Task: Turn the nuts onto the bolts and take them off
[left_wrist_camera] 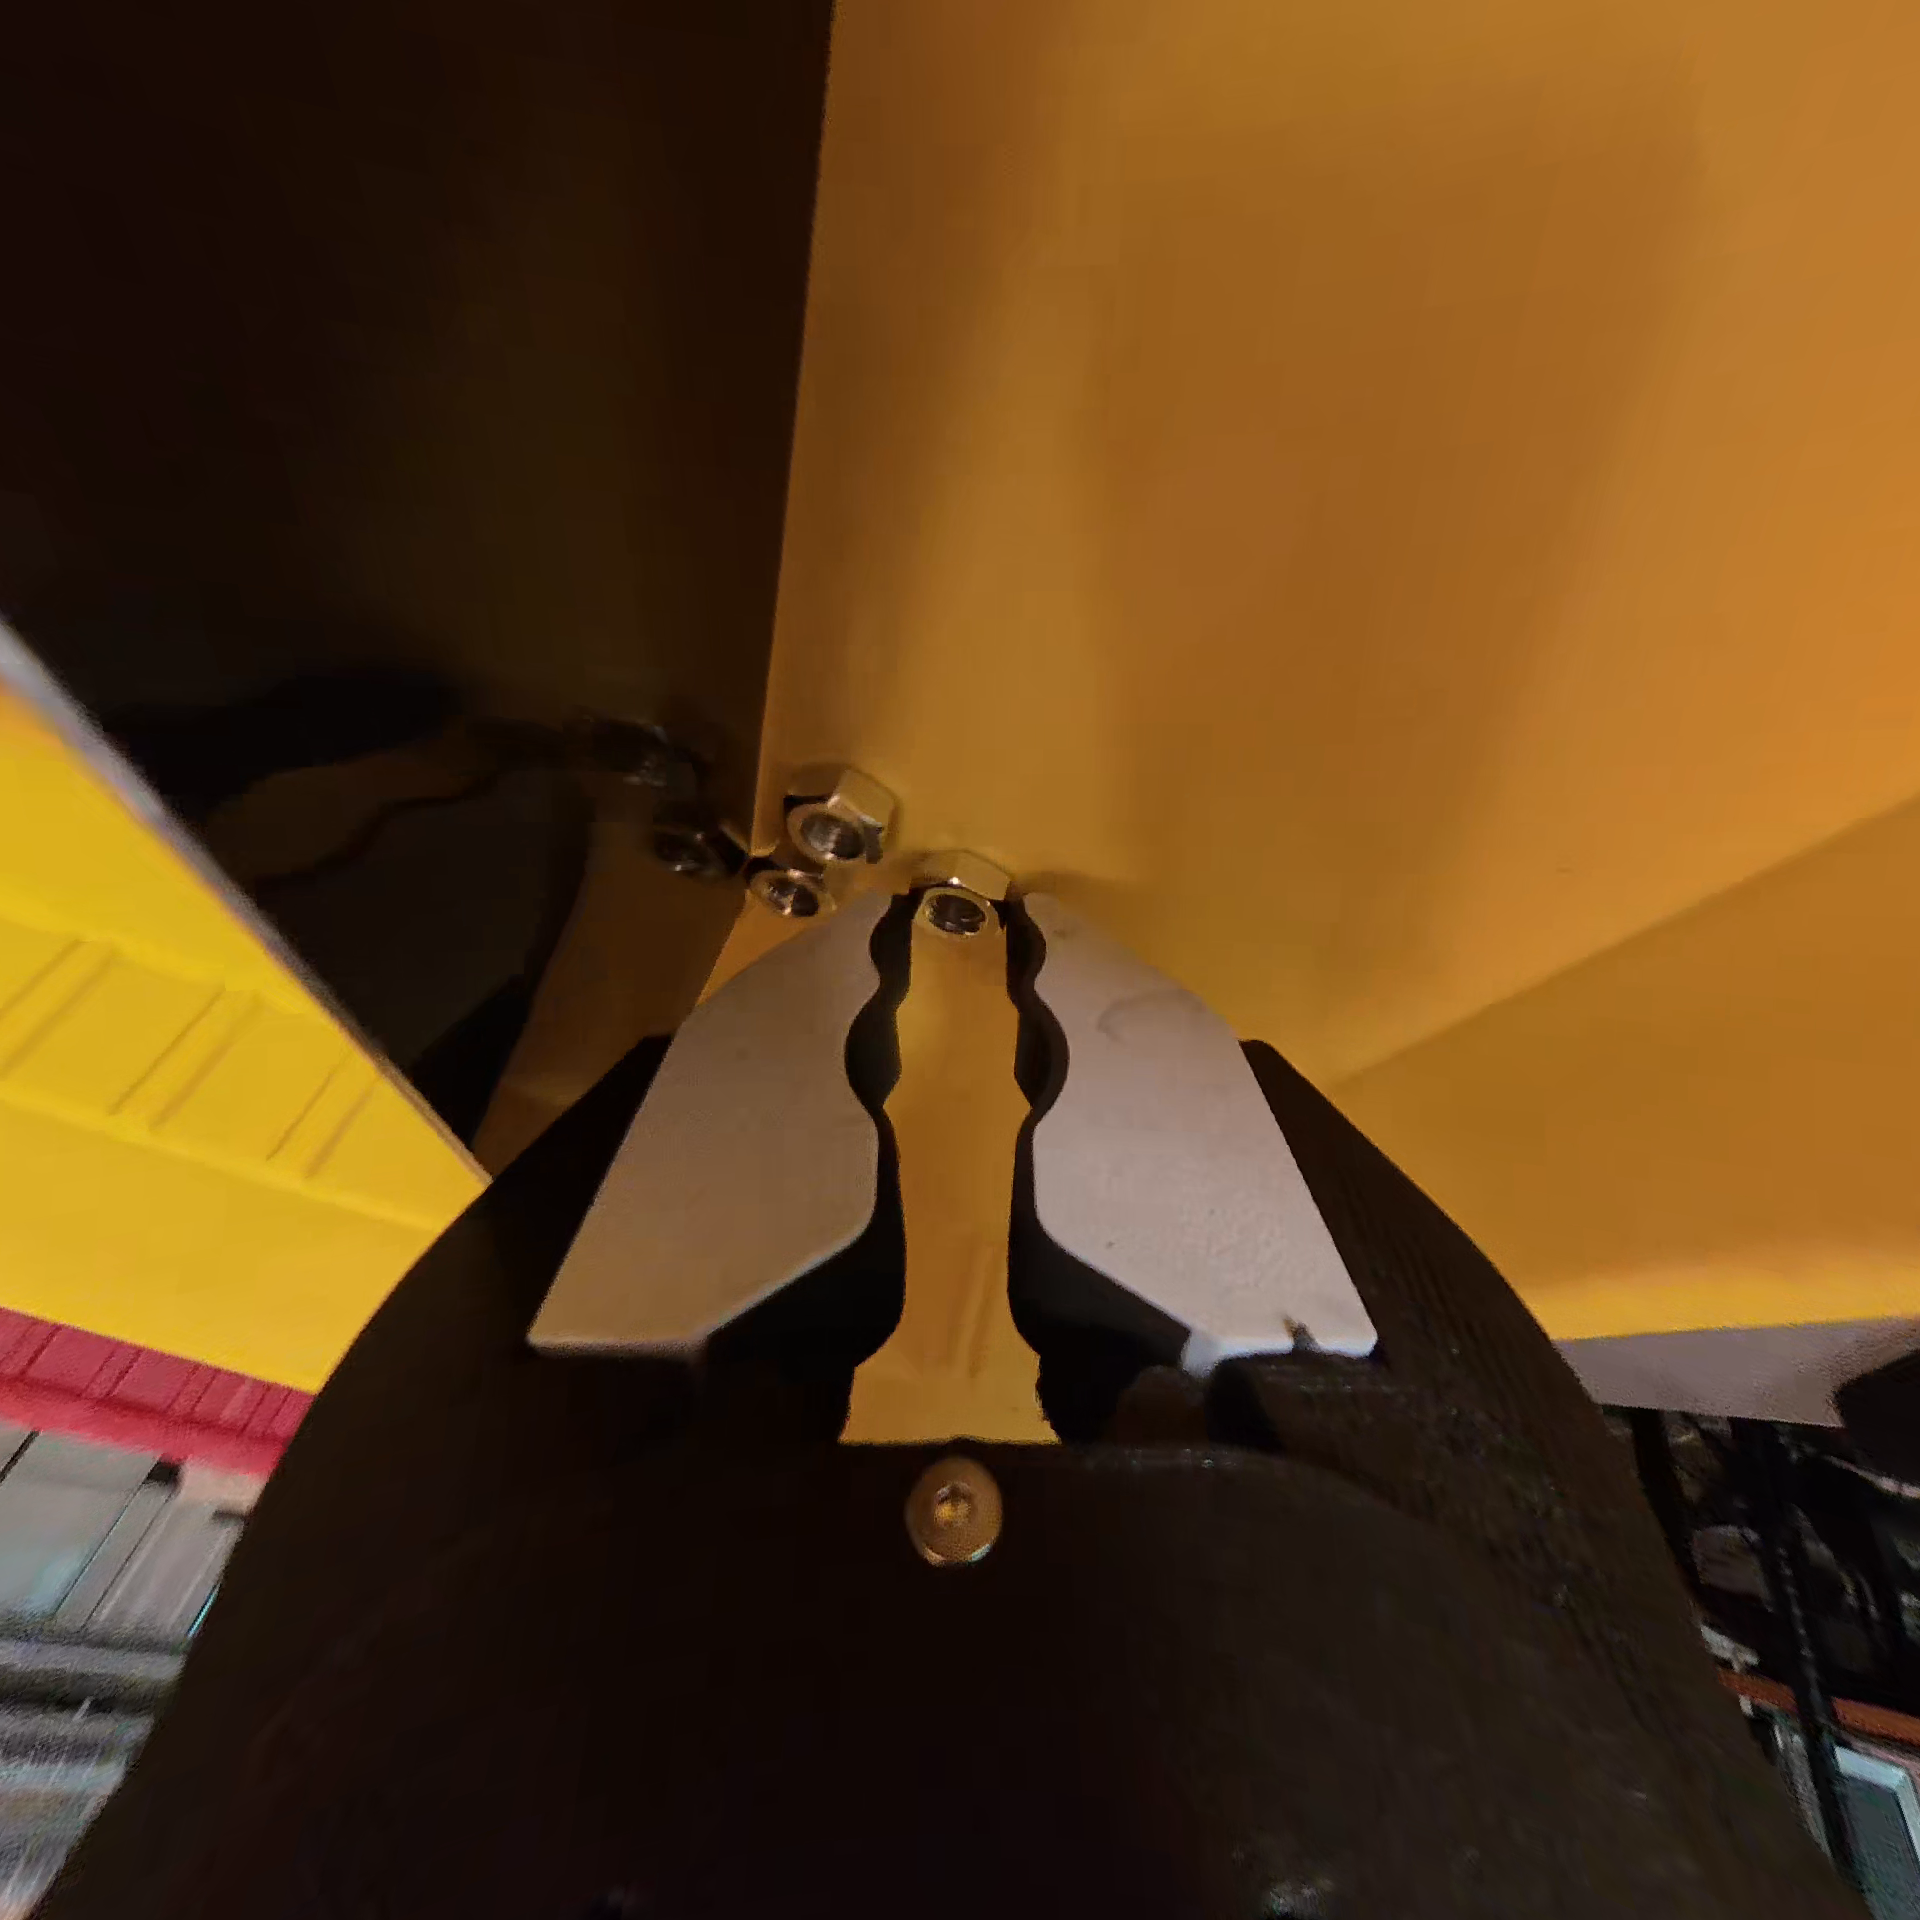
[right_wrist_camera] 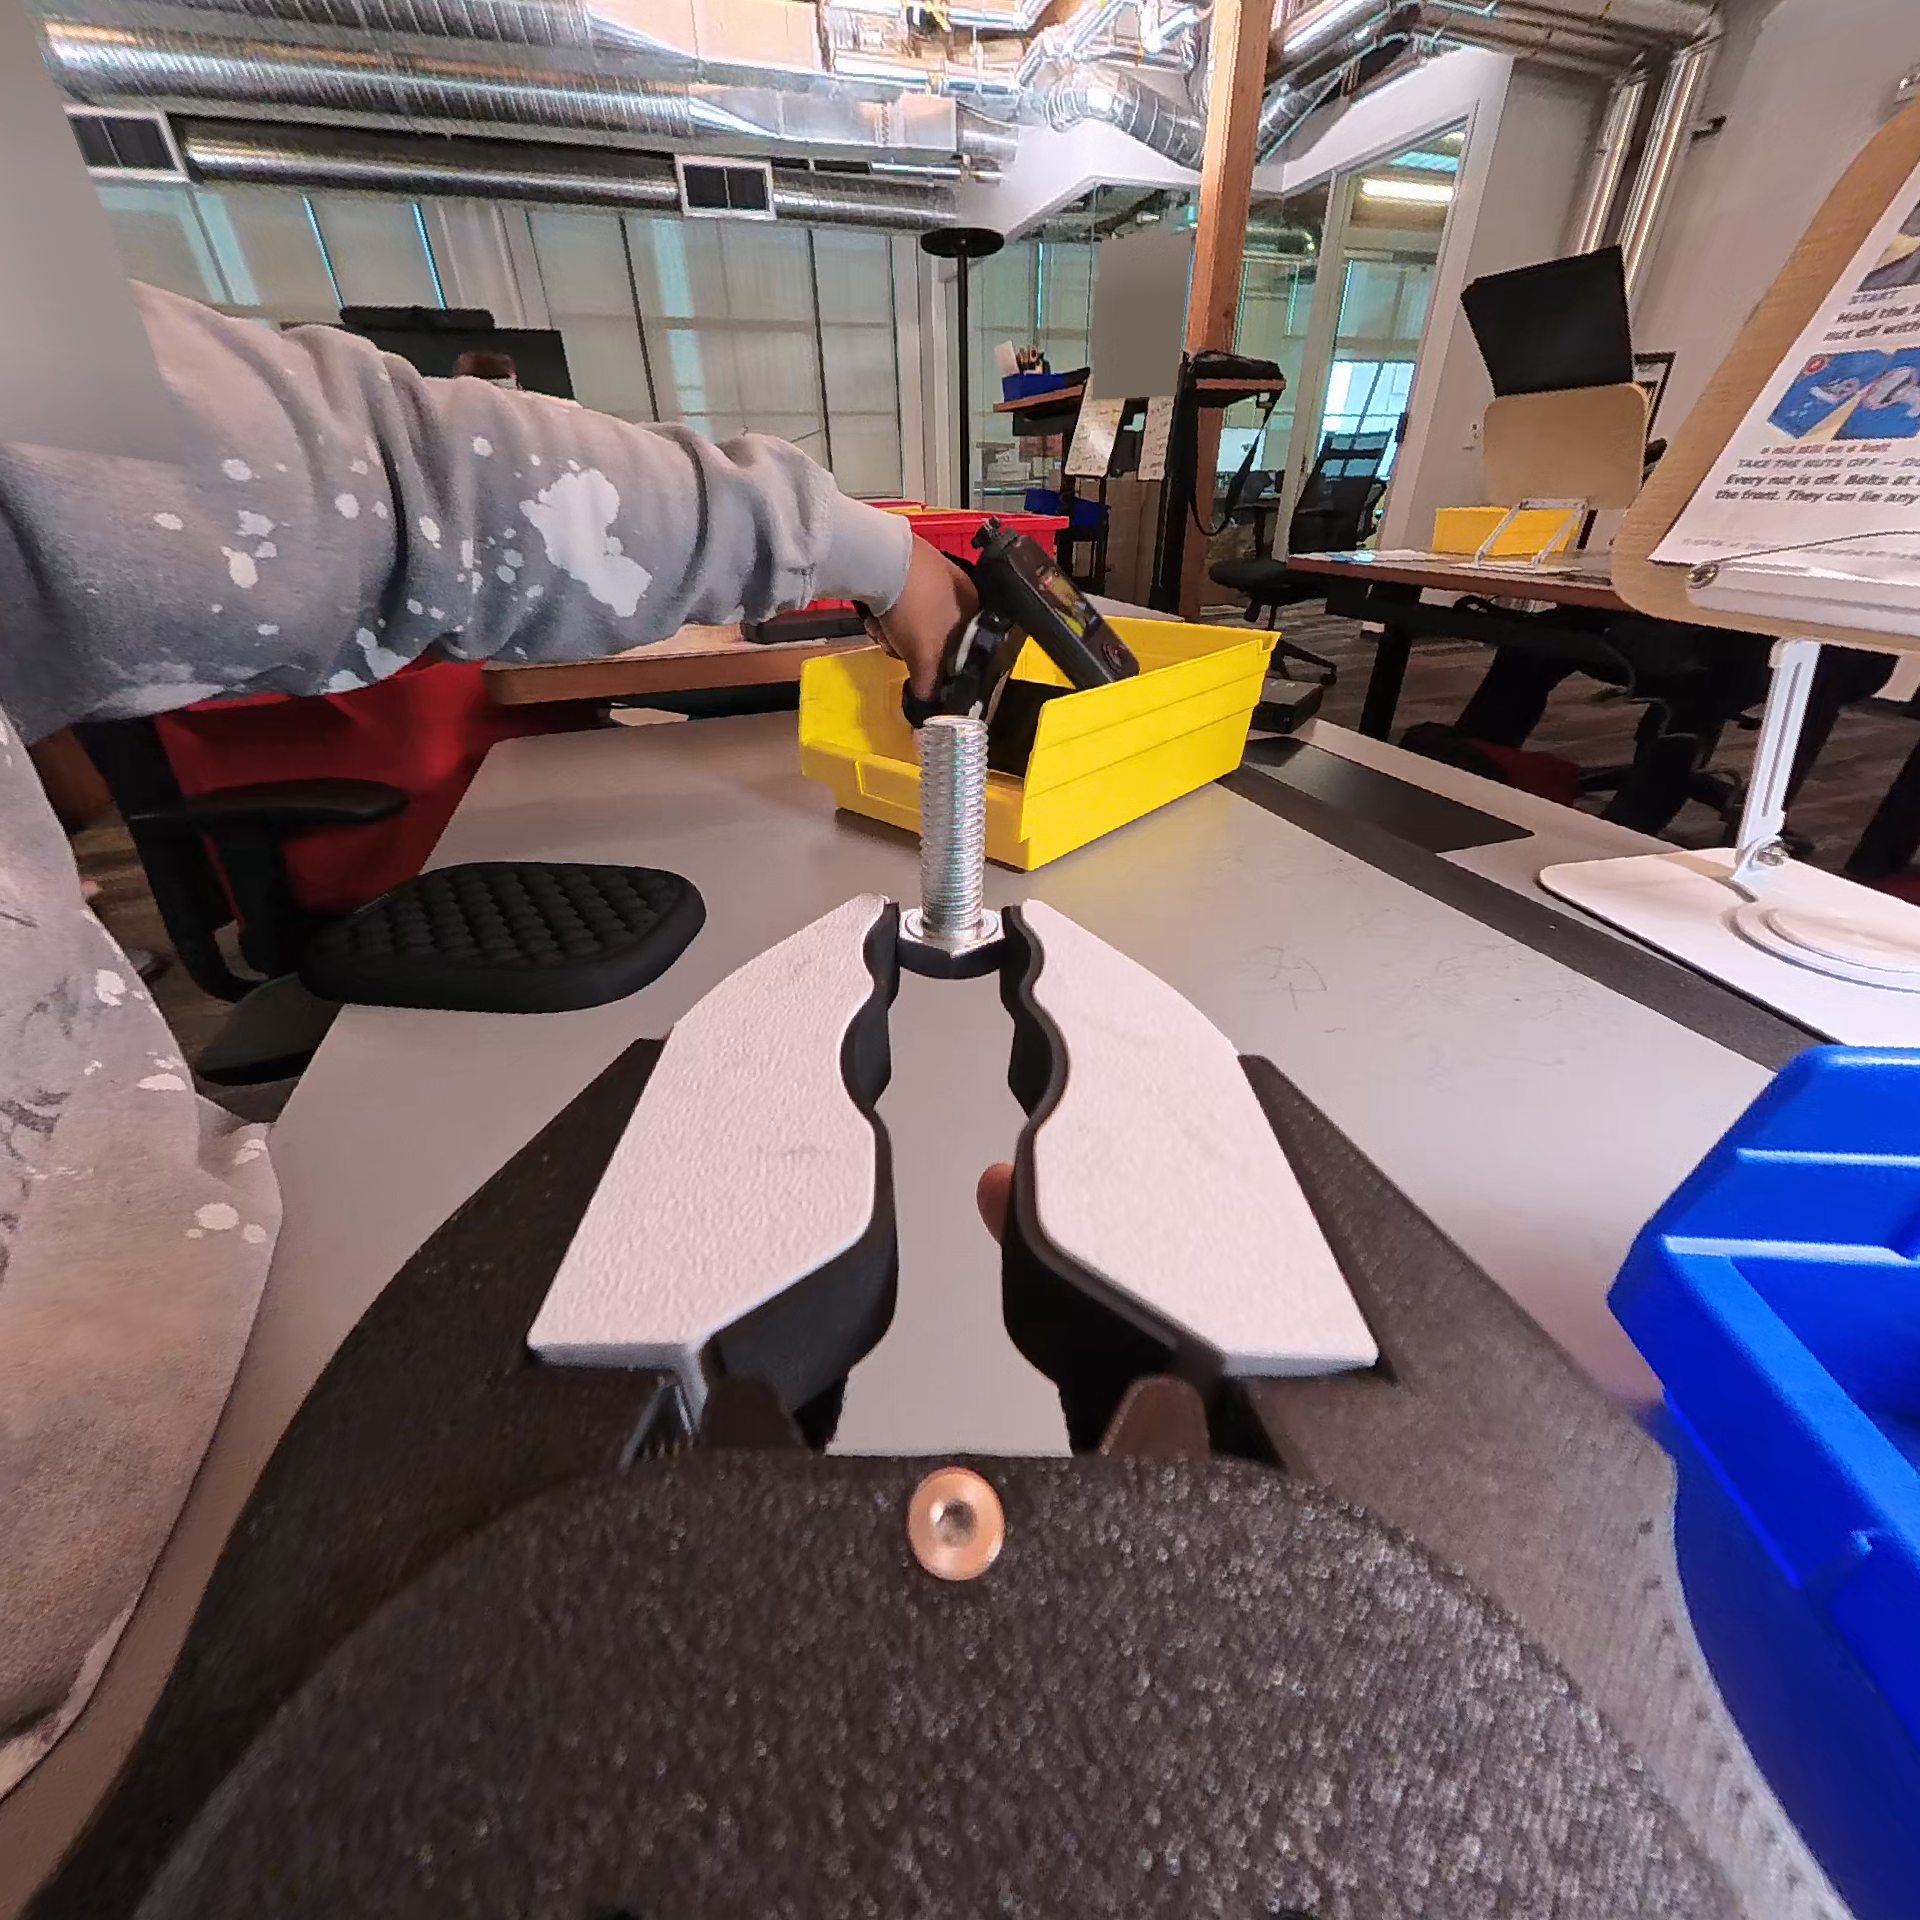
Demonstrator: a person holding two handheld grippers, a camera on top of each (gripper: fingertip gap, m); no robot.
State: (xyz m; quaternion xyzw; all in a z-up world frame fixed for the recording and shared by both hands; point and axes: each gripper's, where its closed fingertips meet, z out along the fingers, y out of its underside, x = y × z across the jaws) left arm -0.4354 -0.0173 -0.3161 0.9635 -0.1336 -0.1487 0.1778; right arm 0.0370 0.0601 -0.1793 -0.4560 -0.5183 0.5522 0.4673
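Observation:
In the left wrist view my left gripper (left_wrist_camera: pixel 957 920) reaches into a corner of the yellow bin (left_wrist_camera: pixel 1351 520). Its jaws stand close around a brass-looking nut (left_wrist_camera: pixel 956 902) on the bin floor. Three more nuts (left_wrist_camera: pixel 837 823) lie just to the left in the same corner. In the right wrist view my right gripper (right_wrist_camera: pixel 951 951) is shut on the hex head of a silver bolt (right_wrist_camera: pixel 954 821), which stands upright with its thread pointing up above the grey table (right_wrist_camera: pixel 1299 1018). The left gripper (right_wrist_camera: pixel 1023 623), held by a grey-sleeved arm, shows farther off inside the yellow bin (right_wrist_camera: pixel 1122 748).
A blue bin (right_wrist_camera: pixel 1787 1371) stands close at the right. A sheet on a wooden board (right_wrist_camera: pixel 1787 436) with a white base (right_wrist_camera: pixel 1662 904) stands at the far right. A black chair (right_wrist_camera: pixel 499 935) is at the table's left edge. Red bins (right_wrist_camera: pixel 997 530) are behind. Left tips to right tips: about 50 centimeters.

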